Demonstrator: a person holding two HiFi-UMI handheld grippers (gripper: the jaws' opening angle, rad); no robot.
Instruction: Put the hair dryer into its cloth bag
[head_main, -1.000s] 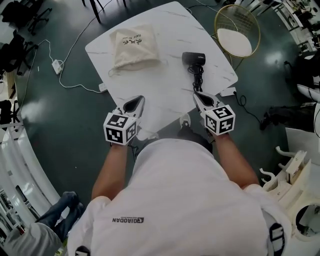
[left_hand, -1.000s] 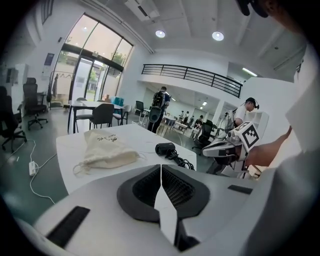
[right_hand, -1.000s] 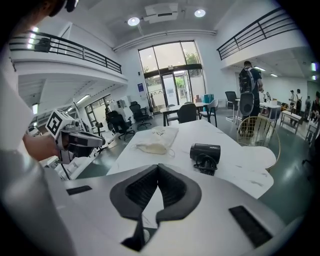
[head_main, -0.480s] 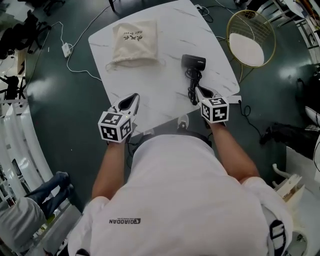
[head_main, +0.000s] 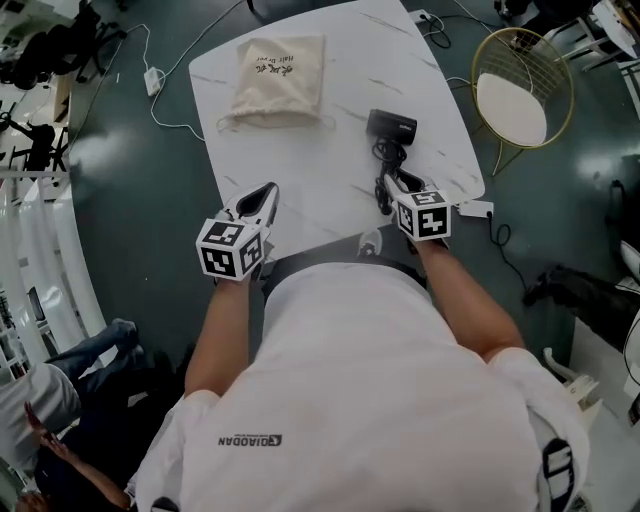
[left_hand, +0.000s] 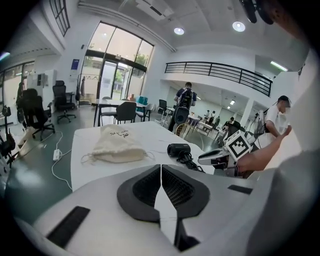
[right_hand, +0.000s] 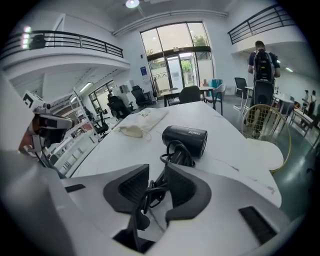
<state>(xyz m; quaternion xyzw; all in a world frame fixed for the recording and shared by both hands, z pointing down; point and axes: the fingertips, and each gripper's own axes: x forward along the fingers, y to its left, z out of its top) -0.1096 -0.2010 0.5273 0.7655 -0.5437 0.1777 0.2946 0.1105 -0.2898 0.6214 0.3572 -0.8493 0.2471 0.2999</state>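
On the white table (head_main: 335, 60), head view: bare top lay between cloth bag (head_main: 278, 78), at 11 o'clock by the far edge, and hair dryer (head_main: 392, 125), at 2 o'clock near the right edge. Wire chair (head_main: 512, 95) stood beyond that edge.

Left gripper (left_hand: 160, 172): at the near edge, 7 o'clock, angled downward, jaws together, empty.

Right gripper (right_hand: 156, 175): at 5 o'clock, angled downward, jaws just opening, part-spread, bundled cord (right_hand: 152, 192) between them.

Dryer barrel: long axis roughly 9-to-3, nozzle end unclear; cord trailed toward 6 o'clock.
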